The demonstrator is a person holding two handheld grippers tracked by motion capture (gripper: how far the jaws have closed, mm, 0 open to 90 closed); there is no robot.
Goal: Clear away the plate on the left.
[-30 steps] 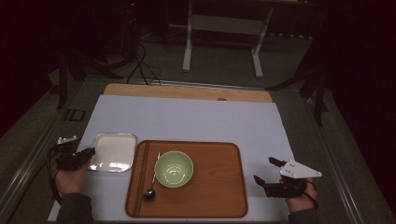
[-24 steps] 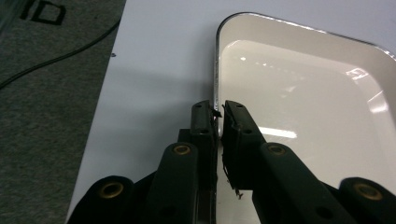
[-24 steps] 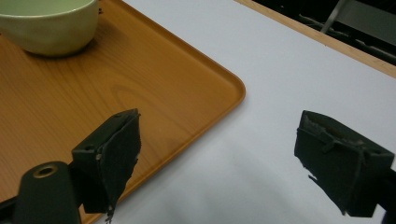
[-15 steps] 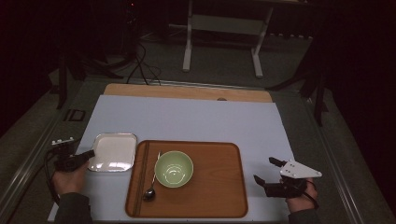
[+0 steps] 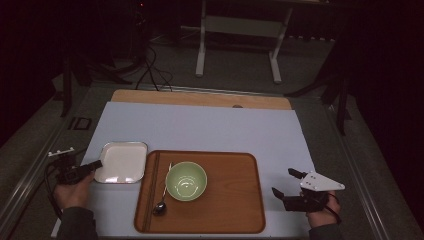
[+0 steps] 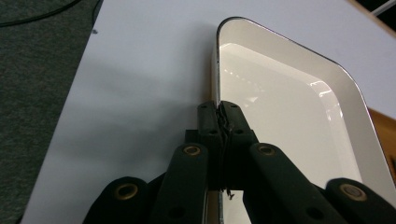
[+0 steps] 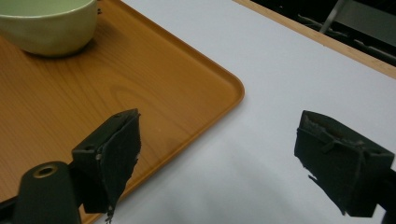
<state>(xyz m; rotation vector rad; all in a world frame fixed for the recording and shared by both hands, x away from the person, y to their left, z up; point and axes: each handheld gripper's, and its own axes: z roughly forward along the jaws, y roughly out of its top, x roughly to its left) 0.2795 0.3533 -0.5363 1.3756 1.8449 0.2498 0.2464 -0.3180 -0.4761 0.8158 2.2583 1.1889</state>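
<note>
A white rectangular dish (image 5: 122,161) lies on the pale table cover, just left of a wooden tray (image 5: 235,200). My left gripper (image 5: 96,164) is shut on the dish's left rim; in the left gripper view the two jaws pinch that thin rim (image 6: 217,60) at the gripper (image 6: 219,108). On the tray stand a green bowl (image 5: 186,180) and, to its left, a metal spoon (image 5: 162,197). My right gripper (image 5: 282,181) stands open over the cover right of the tray, nothing between its fingers (image 7: 219,140). The tray corner (image 7: 140,88) and bowl (image 7: 46,23) lie beyond its left jaw.
The pale cover (image 5: 200,125) spreads over the table, with a wooden strip (image 5: 200,99) along its far edge. Beyond the table, a white frame (image 5: 240,30) and cables (image 5: 150,70) rest on the dark floor.
The left gripper's jaws have drawn together on the dish's left rim, and the hand has shifted slightly. The right hand and the things on the tray have stayed put.
</note>
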